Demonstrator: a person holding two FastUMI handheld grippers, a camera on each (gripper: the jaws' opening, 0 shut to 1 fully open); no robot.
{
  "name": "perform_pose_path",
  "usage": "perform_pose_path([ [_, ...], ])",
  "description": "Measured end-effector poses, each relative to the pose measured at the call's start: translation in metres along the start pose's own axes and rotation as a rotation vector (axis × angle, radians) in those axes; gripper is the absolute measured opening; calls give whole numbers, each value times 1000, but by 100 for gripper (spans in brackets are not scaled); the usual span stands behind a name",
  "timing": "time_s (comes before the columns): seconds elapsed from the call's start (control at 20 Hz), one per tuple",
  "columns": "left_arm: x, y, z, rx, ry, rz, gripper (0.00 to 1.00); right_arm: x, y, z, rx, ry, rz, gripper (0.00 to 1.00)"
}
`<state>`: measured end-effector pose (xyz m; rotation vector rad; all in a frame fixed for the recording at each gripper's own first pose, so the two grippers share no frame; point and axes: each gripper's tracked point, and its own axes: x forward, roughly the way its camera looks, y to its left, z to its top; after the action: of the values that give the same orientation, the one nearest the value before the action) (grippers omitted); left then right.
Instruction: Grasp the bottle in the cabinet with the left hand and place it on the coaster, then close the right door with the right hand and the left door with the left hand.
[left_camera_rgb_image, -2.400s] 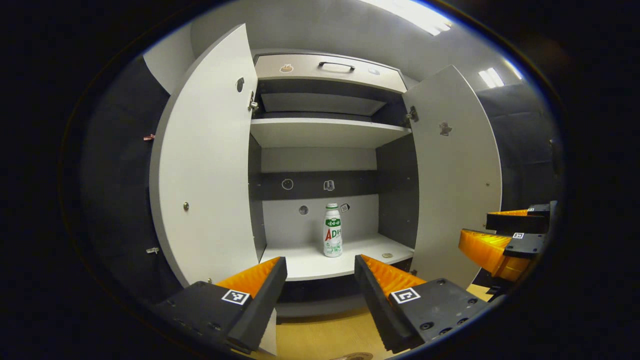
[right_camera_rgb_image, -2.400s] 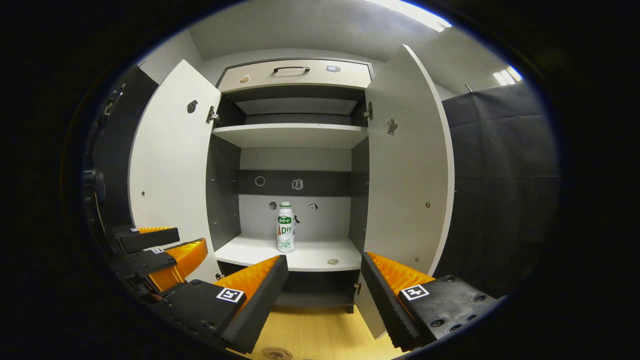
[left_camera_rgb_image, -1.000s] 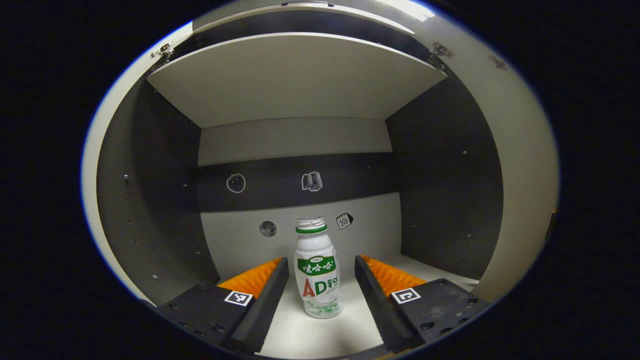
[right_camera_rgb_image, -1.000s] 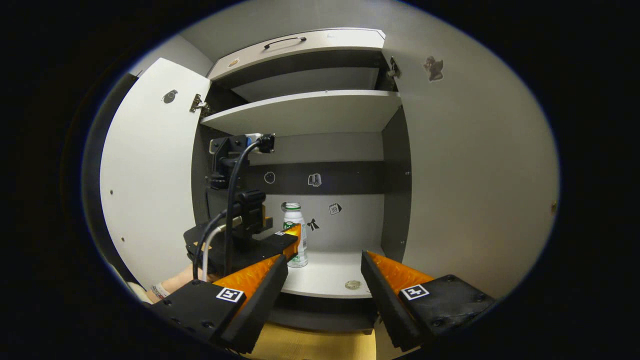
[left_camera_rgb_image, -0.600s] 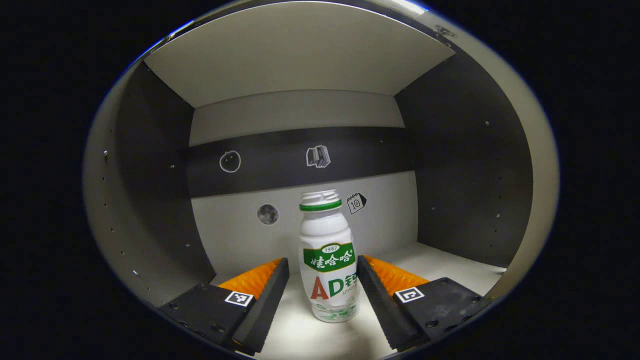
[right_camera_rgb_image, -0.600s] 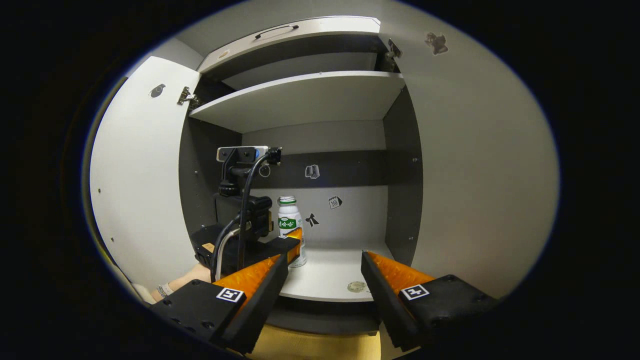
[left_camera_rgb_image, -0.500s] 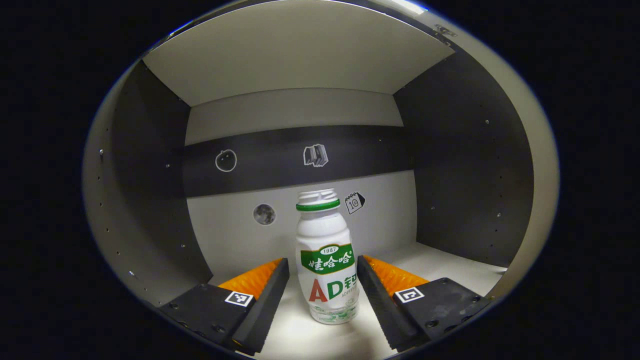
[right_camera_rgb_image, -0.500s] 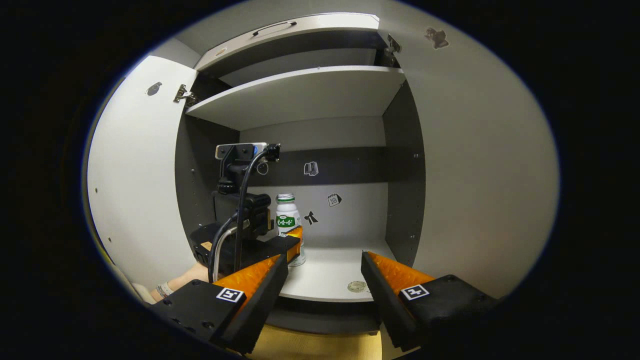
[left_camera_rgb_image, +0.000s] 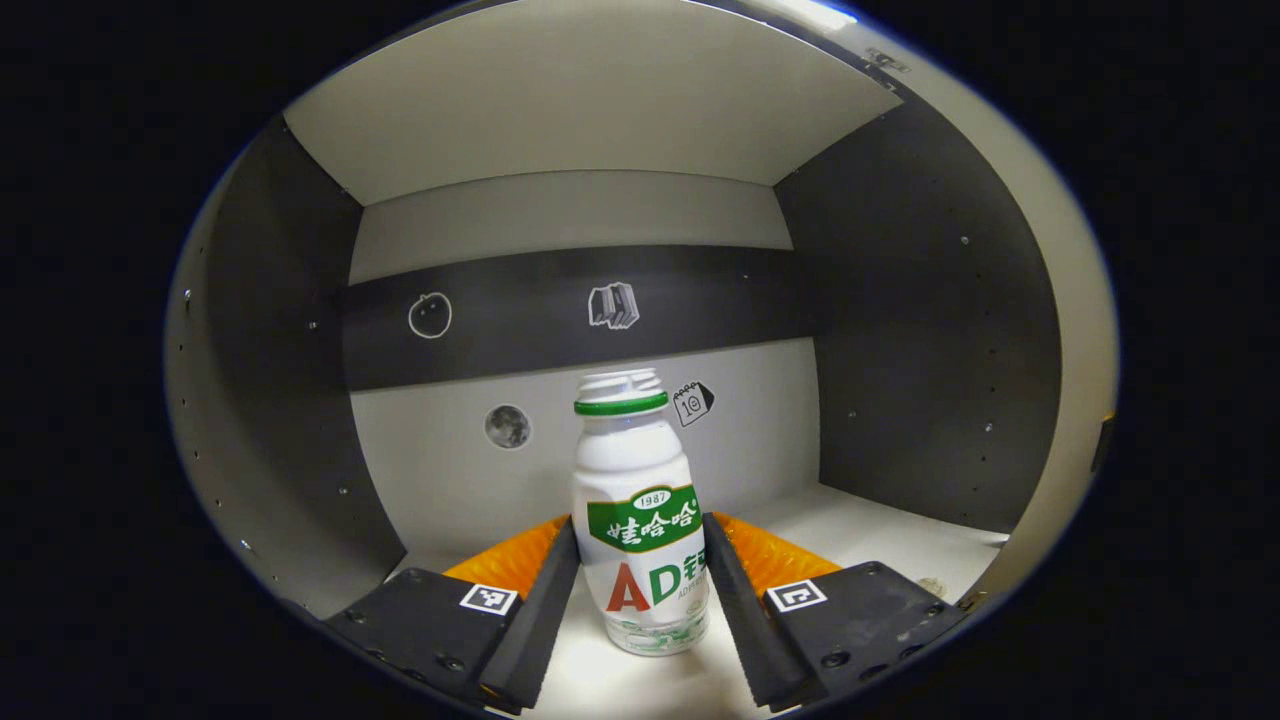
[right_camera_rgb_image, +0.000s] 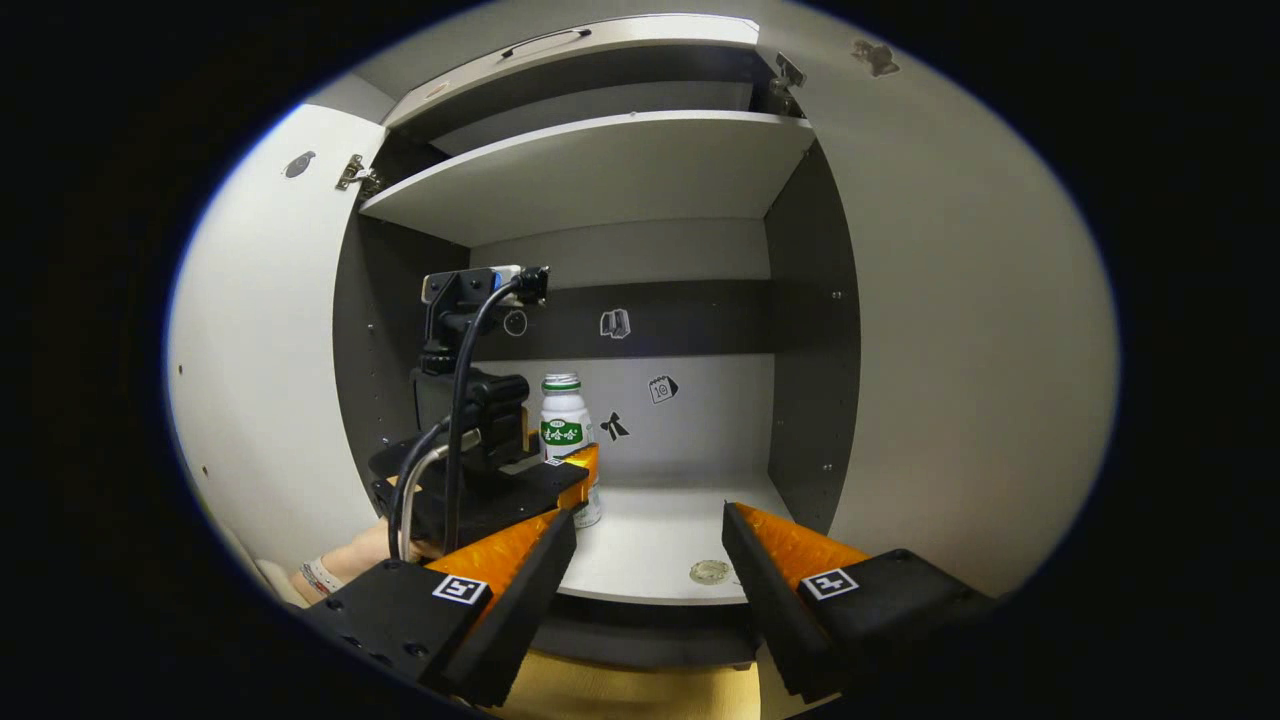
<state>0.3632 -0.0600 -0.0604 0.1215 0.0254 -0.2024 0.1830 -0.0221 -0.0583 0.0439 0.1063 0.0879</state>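
We have the upright bottle (left_camera_rgb_image: 642, 530) squarely between our left gripper (left_camera_rgb_image: 640, 580), fingers narrowed against its sides; our right gripper (right_camera_rgb_image: 648, 560) waits wide open, empty

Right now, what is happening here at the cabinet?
A person is taking a bottle out of an open cabinet with two handheld grippers. The left gripper has reached inside to the lower shelf, and its two fingers press against the bottle's sides; the bottle stands upright on the shelf. The right gripper waits open in front of the cabinet and holds nothing. Both the left door and the right door are open.
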Motion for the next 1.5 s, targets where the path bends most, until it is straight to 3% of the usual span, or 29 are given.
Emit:
perform_pose_path([
  [0.25,-21,-3,22,-29,-34,6,76,-26,2,17,-10,-54,6,98],
  [0.7,-134,6,35,-53,-48,38,76,-90,8,37,-50,-118,-1,98],
  [1.0,-213,3,8,-73,-27,41,75,-130,18,25,-71,-103,-22,98],
  [1.5,-314,-21,-92,-168,39,7,75,-182,16,-22,-105,-42,-152,98],
])
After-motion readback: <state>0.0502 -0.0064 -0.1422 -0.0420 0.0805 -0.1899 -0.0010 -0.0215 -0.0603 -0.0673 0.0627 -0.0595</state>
